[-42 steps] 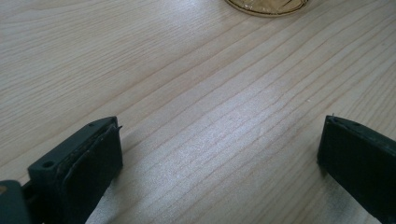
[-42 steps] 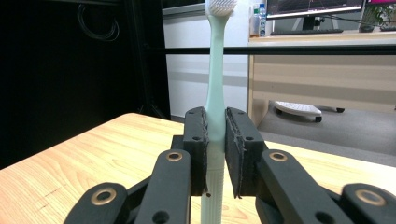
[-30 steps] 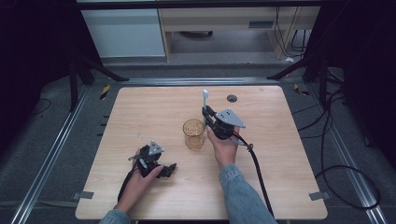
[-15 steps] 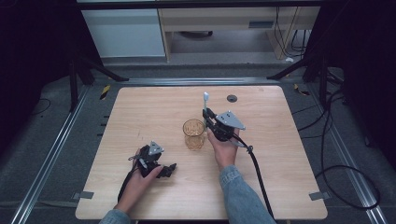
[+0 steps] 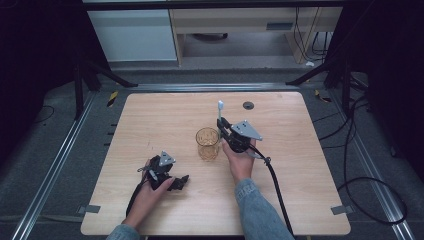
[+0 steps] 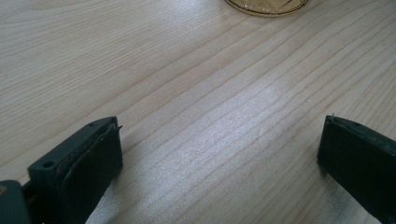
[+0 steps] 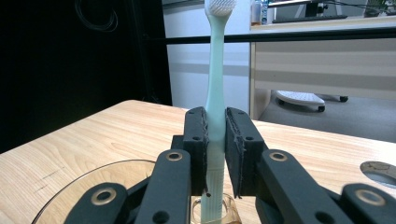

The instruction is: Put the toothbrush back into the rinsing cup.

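One amber glass cup [image 5: 207,143] stands upright near the middle of the wooden table [image 5: 150,120]; its rim also shows in the right gripper view [image 7: 84,179]. Inside looks empty, though the high view is too small to be sure. Right gripper [image 5: 223,127], just beside the cup's right edge, jaws clamped on a pale green toothbrush [image 7: 216,93], held upright, white bristle head [image 7: 220,6] at the top, handle end low by the cup rim. Toothbrush in the high view [image 5: 220,111] sticks up above the jaws. Left gripper [image 5: 176,183] rests on the table near the front left, well apart from the cup, jaws wide apart with bare wood between them [image 6: 219,154]. Dark round hole [image 5: 248,105] in the table farther back.
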A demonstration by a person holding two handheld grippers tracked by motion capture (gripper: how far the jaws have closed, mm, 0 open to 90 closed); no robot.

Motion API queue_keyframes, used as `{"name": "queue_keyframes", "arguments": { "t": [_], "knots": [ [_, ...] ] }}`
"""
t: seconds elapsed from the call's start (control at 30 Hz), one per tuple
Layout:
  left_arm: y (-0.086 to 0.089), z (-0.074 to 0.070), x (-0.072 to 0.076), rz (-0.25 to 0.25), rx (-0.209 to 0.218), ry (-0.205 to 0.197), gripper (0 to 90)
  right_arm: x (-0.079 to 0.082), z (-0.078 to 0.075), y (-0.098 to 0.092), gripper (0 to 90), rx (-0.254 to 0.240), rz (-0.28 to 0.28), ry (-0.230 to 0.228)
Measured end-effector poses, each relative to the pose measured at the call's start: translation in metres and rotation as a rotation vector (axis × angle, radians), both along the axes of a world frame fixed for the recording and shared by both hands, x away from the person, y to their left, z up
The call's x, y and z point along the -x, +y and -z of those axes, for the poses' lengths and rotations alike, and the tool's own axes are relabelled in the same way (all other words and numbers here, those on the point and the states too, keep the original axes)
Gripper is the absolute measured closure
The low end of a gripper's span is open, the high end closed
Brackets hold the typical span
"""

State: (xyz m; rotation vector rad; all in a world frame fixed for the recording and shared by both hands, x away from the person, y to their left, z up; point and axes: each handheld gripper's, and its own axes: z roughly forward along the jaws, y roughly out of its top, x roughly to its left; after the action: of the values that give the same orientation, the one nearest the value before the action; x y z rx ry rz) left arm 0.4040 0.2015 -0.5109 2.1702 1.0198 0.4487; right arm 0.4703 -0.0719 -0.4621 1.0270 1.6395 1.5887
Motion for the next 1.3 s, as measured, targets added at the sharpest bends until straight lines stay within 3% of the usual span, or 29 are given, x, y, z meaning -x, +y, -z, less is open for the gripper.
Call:
{"name": "queue_keyframes", "arguments": {
  "t": [1.3],
  "knots": [
    [0.0, 0.0, 0.0, 0.0, 0.0, -0.001, 0.0, -0.002, 0.011, 0.001, 79.1, 0.019, -0.023, 0.019]
  ]
}}
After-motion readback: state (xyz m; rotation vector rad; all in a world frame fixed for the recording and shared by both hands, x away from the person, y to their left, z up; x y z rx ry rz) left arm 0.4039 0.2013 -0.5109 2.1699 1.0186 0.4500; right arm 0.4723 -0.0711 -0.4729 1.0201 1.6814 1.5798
